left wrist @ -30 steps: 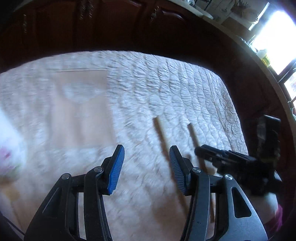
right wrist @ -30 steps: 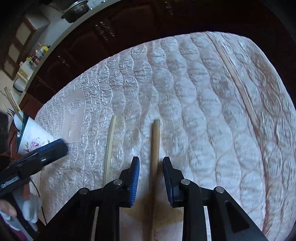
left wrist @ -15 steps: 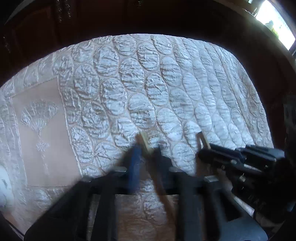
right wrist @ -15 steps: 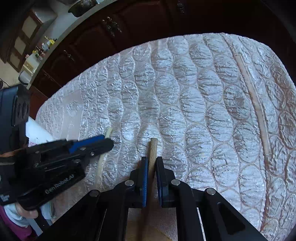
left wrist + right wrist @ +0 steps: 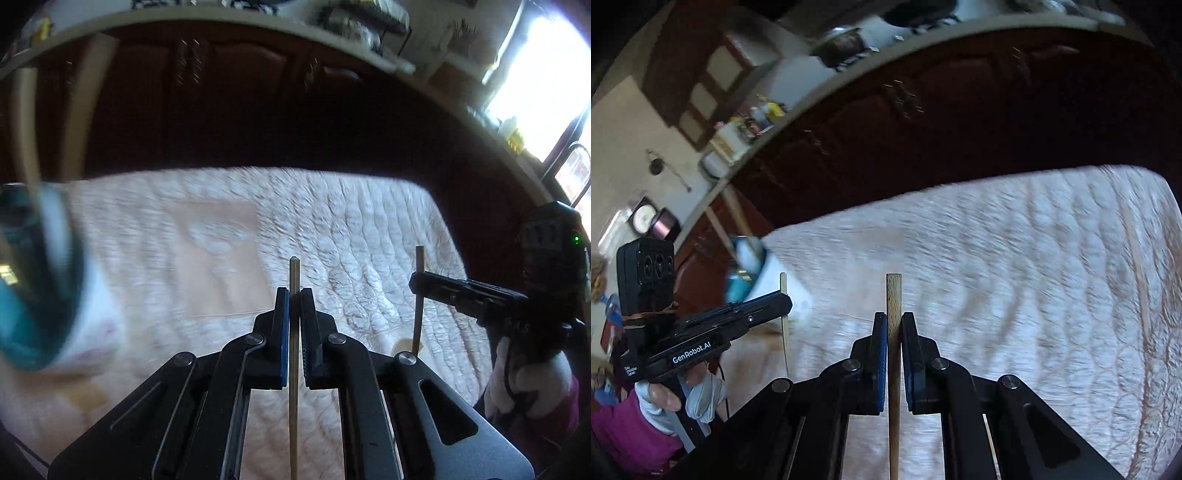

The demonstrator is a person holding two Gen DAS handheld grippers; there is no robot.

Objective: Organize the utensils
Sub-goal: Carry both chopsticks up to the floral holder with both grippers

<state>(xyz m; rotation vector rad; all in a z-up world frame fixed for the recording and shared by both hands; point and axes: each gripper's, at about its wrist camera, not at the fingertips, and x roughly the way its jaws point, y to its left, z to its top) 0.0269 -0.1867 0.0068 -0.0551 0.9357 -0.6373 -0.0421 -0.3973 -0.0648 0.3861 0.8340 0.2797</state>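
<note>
In the left wrist view my left gripper (image 5: 294, 295) has its jaws closing on a thin wooden stick (image 5: 294, 269), which is held clear of the cloth. In the right wrist view my right gripper (image 5: 894, 319) is shut on a thicker wooden handle (image 5: 894, 291), also lifted. Each view shows the other gripper: the right gripper (image 5: 415, 282) with its handle (image 5: 419, 258) is off to the right, the left gripper (image 5: 785, 302) with its stick (image 5: 783, 284) to the left. The lower ends of both utensils are hidden behind the grippers.
A white flowered cup (image 5: 55, 295) with a teal inside stands at the left, blurred, with wooden utensils sticking out of it; the cup (image 5: 753, 273) lies beyond the left gripper. A quilted pale cloth (image 5: 1015, 258) covers the table. Dark cabinets (image 5: 240, 92) stand behind. A gloved hand (image 5: 701, 395) holds the left gripper.
Both grippers closed on the utensils that lay on the cloth and lifted them. Both views have tilted up, so the cabinets and the counter now show.
</note>
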